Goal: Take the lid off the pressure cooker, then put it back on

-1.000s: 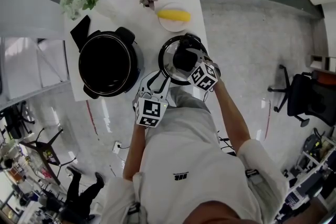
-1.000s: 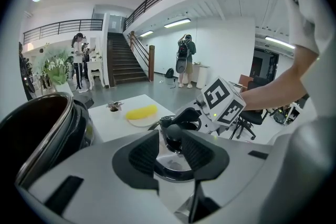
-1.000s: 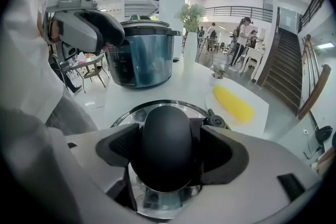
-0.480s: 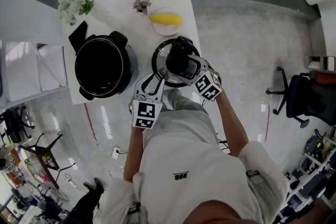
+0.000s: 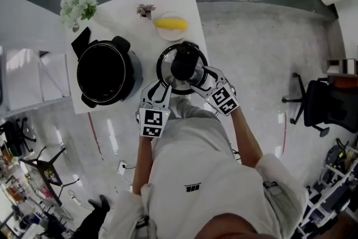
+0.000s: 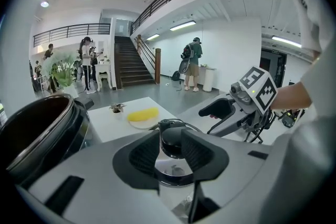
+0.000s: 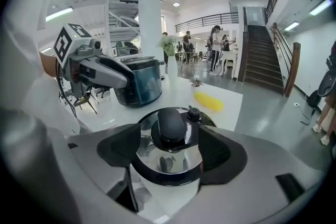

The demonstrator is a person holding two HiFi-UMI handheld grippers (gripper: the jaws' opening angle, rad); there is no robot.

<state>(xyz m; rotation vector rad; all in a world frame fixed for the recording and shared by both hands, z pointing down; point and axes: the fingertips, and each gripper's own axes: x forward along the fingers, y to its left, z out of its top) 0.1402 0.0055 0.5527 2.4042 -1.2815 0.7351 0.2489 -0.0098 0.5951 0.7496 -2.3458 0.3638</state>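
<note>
No legible txt anywhere. Black-white square code markers [image 5: 152, 122] show patterns only. Small dark logo [image 5: 192, 187] on white shirt is too small to read.

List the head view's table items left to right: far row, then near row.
Far row: flowers → small plant → banana on its plate. Near row: cooker → lid.

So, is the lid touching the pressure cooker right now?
Apart. The head view shows bare white table between the lid and the pressure cooker.

White table [image 5: 120, 3] w/ cooker [image 5: 132, 64], lid [image 5: 183, 63], plate [image 5: 169, 36], flowers [image 5: 78, 7], sm. plant [image 5: 146, 9]
</note>
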